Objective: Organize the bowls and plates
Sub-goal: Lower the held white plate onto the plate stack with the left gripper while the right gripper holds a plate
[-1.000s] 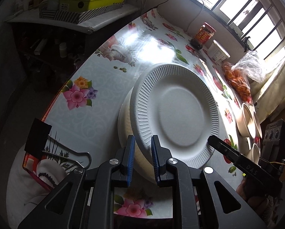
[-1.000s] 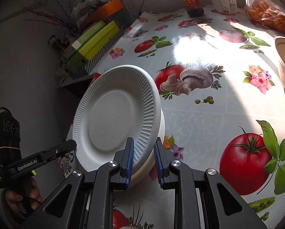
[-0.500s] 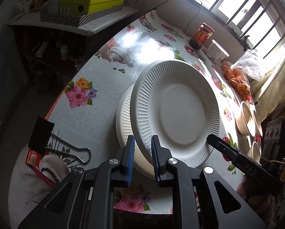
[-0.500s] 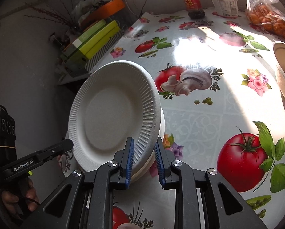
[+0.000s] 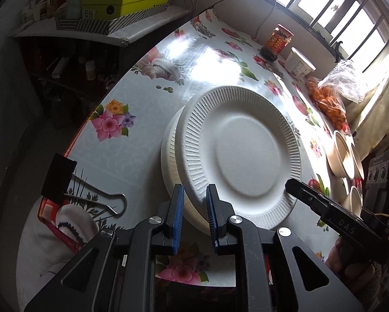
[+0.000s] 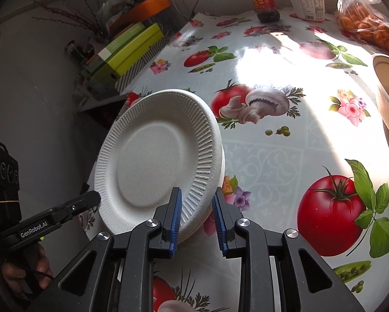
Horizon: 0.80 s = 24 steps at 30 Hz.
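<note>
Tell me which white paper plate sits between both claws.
The top plate, tilted and offset on the plate stack; its rim sits between the left claw and right claw.

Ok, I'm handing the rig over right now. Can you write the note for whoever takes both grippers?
Left gripper: jaws straddle the top plate rim; whether it is clamped is unclear.
Right gripper: same, elsewhere on that rim.
Things: top plate lies tilted, off-centre on the plate stack; bowls sit apart, further along the table.
Done: plates in one pile.
Left: square the top plate, let go, then probably stack the bowls.
</note>
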Each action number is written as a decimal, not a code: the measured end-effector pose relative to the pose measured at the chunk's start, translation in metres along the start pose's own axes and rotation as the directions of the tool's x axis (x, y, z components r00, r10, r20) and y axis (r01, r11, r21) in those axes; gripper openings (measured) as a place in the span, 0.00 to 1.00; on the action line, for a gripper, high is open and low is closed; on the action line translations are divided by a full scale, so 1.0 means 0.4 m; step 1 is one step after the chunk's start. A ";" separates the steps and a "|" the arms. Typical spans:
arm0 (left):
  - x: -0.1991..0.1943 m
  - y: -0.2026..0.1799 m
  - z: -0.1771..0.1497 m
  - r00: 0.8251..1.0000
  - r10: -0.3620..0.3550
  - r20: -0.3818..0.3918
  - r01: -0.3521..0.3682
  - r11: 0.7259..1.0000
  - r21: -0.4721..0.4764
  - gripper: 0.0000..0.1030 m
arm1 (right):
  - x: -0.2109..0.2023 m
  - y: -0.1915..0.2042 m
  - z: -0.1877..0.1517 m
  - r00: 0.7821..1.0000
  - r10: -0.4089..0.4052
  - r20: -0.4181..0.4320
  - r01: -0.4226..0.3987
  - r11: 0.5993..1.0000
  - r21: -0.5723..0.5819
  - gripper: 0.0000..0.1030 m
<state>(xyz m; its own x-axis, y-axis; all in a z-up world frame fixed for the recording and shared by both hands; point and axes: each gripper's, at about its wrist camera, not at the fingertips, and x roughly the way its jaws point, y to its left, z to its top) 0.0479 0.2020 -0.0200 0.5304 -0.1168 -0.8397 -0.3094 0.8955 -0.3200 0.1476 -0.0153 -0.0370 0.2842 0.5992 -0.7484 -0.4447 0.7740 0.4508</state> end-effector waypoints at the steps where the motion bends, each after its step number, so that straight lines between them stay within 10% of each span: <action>1: 0.001 0.000 -0.001 1.000 0.001 0.000 -0.001 1.000 0.000 0.18 | 0.000 0.001 -0.001 1.000 -0.001 -0.001 0.001 1.000 -0.002 0.24; 24: 0.005 0.004 -0.004 0.999 0.035 -0.001 -0.035 0.999 0.006 0.19 | 0.011 0.003 -0.002 0.999 -0.027 -0.020 0.027 1.000 -0.012 0.36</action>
<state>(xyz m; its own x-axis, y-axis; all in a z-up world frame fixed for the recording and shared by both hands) 0.0471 0.2025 -0.0228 0.5183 -0.0858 -0.8509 -0.3230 0.9016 -0.2877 0.1477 -0.0120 -0.0402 0.2790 0.5741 -0.7698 -0.4473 0.7871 0.4248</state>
